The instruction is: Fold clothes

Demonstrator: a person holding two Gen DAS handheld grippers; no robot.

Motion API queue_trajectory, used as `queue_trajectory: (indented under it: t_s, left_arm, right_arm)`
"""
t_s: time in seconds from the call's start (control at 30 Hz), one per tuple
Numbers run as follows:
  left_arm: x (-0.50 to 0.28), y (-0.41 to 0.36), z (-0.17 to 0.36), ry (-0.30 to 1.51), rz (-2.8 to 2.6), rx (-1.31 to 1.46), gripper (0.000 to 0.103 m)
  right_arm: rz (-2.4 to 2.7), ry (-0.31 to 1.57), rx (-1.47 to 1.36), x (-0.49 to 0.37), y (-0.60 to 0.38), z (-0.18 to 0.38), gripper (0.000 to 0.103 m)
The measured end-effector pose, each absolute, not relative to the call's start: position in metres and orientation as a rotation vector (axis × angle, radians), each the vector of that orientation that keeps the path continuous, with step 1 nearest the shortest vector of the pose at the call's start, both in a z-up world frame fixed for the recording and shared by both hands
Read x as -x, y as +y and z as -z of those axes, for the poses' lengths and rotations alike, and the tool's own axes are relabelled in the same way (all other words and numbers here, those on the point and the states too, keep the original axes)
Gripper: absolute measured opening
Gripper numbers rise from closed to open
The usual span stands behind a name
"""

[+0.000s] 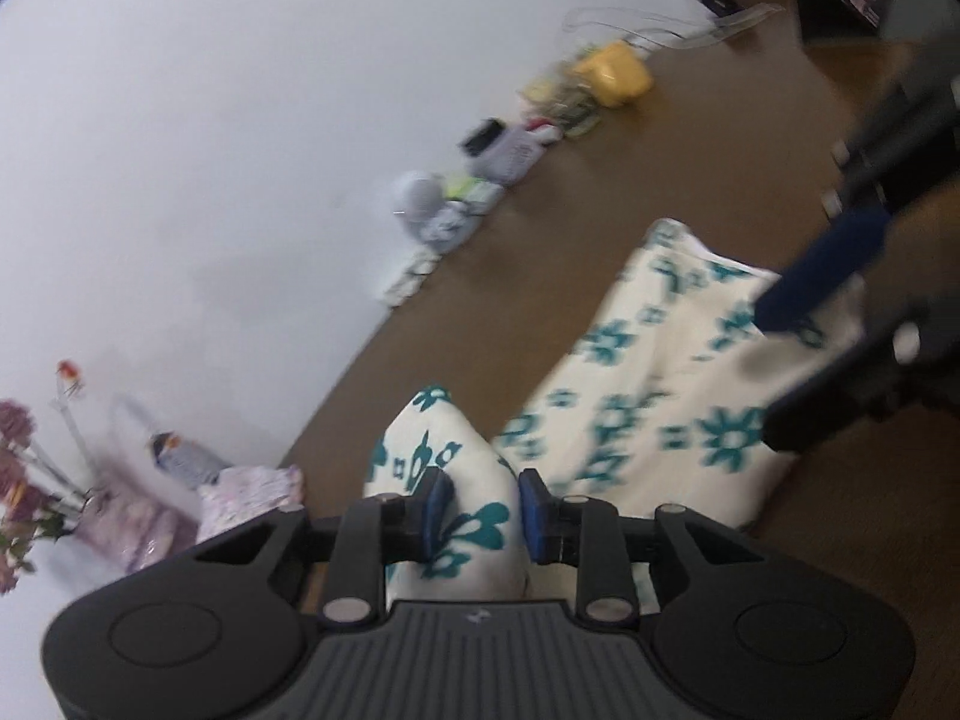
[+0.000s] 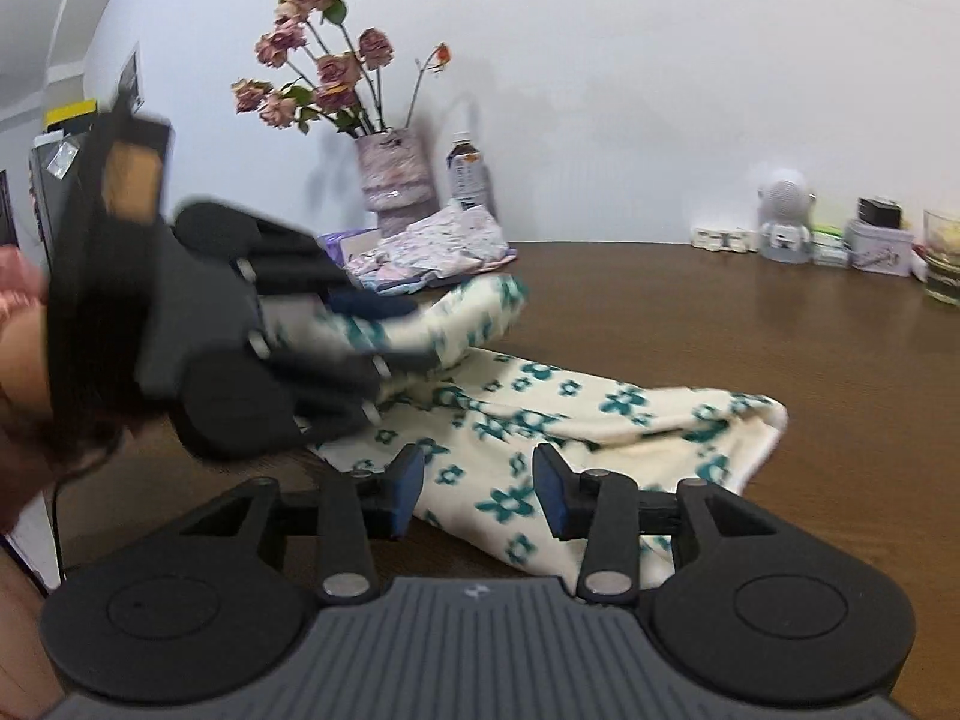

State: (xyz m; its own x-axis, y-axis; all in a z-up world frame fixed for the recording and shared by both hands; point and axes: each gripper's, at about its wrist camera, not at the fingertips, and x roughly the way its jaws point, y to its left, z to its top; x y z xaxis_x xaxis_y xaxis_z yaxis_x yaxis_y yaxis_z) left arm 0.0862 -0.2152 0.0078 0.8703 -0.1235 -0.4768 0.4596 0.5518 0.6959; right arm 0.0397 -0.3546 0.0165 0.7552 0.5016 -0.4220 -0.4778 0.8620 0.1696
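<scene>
Cloth, a cream floral-print garment [image 2: 570, 420], lies on the brown table [image 2: 780, 324] well in from its far edge, its long axis running away from the left gripper [image 1: 480, 510], whose pads are clamped on a lifted end of the fabric. The right gripper [image 2: 477, 489] hangs just above the garment's near part with its jaws apart and nothing between them. My judgement: the raised end must travel along that long axis, over the flat part toward the right gripper's side.

Vase of roses [image 2: 396, 180], bottle [image 2: 469, 171]
</scene>
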Motion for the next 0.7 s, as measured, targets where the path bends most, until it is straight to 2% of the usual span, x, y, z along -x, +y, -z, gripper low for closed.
queue_trajectory:
  t_s: [0.23, 0.33, 0.47, 0.53, 0.63, 0.7]
  left_arm:
    - [-0.083, -0.227, 0.01, 0.398, 0.367, -0.945, 0.022]
    - [-0.084, -0.224, 0.008, 0.406, 0.395, -0.901, 0.026]
    - [-0.075, -0.206, -0.016, 0.437, 0.52, -0.725, 0.043]
    - [-0.07, -0.186, -0.036, 0.44, 0.557, -0.61, 0.043]
    - [-0.071, -0.151, -0.06, 0.437, 0.542, -0.485, 0.055]
    - [-0.078, -0.135, -0.061, 0.458, 0.499, -0.463, 0.055]
  right_arm:
    - [-0.505, 0.491, -0.085, -0.033, -0.379, -0.009, 0.042]
    - [-0.502, 0.496, -0.092, -0.035, -0.379, -0.006, 0.042]
    - [-0.493, 0.504, -0.094, -0.036, -0.377, -0.005, 0.042]
    - [-0.485, 0.504, -0.095, -0.036, -0.376, -0.006, 0.042]
    - [-0.47, 0.504, -0.098, -0.034, -0.375, -0.007, 0.042]
    - [-0.473, 0.506, -0.099, -0.037, -0.37, -0.008, 0.042]
